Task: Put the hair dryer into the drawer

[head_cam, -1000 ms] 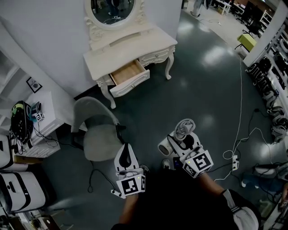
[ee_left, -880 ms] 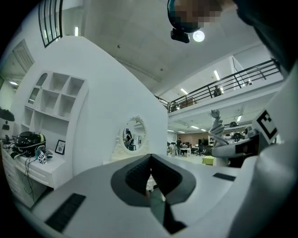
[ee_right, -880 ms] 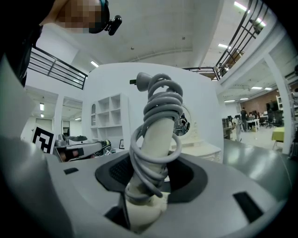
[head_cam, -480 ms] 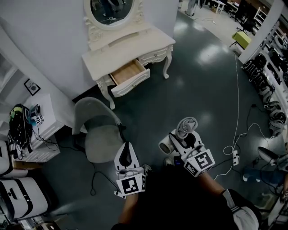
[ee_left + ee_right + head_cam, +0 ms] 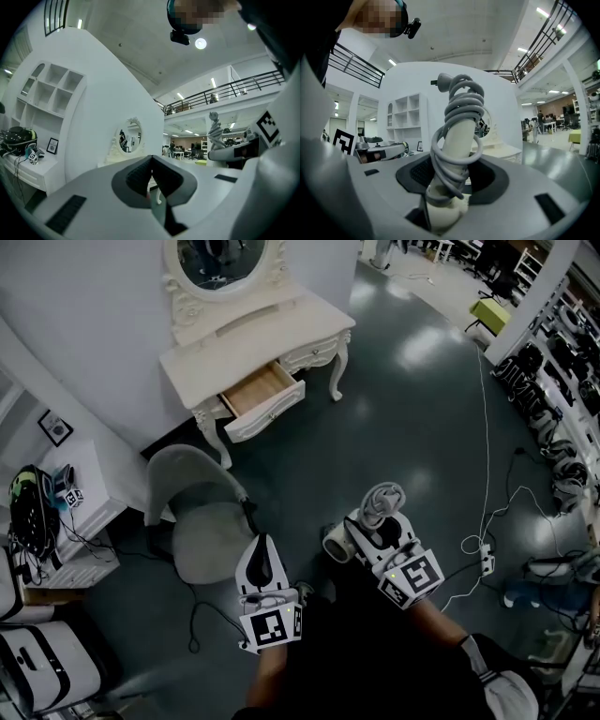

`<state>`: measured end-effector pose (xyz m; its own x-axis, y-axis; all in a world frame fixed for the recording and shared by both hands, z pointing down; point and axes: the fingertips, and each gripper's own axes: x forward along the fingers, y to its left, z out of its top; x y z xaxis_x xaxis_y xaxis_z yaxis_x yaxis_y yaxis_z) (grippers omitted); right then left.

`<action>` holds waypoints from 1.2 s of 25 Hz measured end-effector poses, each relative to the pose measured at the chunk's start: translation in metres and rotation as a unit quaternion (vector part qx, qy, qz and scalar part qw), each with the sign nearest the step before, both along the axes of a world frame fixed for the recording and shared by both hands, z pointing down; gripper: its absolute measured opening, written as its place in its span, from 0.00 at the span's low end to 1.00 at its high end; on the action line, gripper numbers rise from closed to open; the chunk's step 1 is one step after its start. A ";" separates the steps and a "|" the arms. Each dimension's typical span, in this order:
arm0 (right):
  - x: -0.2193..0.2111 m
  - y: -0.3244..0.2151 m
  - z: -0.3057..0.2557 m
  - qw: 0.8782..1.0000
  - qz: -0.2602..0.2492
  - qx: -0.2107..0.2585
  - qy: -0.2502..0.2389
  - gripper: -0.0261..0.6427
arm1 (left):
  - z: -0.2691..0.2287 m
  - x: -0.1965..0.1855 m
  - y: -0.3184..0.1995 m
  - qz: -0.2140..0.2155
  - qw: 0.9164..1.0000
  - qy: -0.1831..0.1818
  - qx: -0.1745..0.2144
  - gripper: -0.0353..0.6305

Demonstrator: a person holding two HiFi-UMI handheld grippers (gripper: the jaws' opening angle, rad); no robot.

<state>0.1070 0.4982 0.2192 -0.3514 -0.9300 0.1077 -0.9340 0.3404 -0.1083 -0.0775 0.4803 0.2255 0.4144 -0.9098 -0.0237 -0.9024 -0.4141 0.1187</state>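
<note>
My right gripper [image 5: 382, 526] has its jaws part-way apart and clamped on the handle of a pale hair dryer [image 5: 337, 542]; in the right gripper view the dark pads press both sides of that handle [image 5: 457, 136], which stands upright between them with its grey cord [image 5: 461, 101] wound round it in several loops and the plug poking out at the top; from the head view the dryer's barrel sticks out to the left of the gripper, above the floor. My left gripper [image 5: 262, 559] has its jaws pressed together with nothing between them, their tips meeting in a point in the left gripper view [image 5: 152, 176]. The two grippers hang side by side, close to my body and apart from each other. Just beyond the left gripper stands a grey chair [image 5: 202, 521]. Past it and well away is a cream dressing table [image 5: 253, 343] against the white wall, an oval mirror [image 5: 217, 259] above it; its drawer [image 5: 261, 395] is pulled out, the front edge jutting past the table's edge and the wooden inside showing. Between the right gripper and the drawer lies a broad stretch of dark floor [image 5: 394, 418]; white cables [image 5: 487, 512] trail along its right side.
</note>
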 end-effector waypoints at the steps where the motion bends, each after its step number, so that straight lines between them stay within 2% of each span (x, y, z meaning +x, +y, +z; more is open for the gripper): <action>1: 0.000 -0.003 0.000 1.000 0.000 0.002 -0.001 0.36 | 0.001 0.001 -0.003 0.000 1.000 0.000 0.001 0.09; 7: 0.002 -0.035 -0.002 1.000 -0.012 0.013 -0.004 0.36 | 0.002 0.007 -0.031 -0.008 1.000 -0.002 0.007 0.09; 15: 0.018 -0.111 -0.001 0.999 -0.030 0.013 -0.009 0.36 | 0.005 0.020 -0.099 -0.030 0.999 -0.008 0.005 0.09; 30: 0.076 -0.253 -0.003 0.997 -0.072 0.008 -0.016 0.36 | 0.007 0.091 -0.230 -0.064 0.998 -0.011 -0.013 0.09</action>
<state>0.1831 0.2452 0.2159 -0.4836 -0.8717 0.0794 -0.8720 0.4720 -0.1296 0.0132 0.2500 0.2327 0.2947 -0.9555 0.0078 -0.9503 -0.2922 0.1078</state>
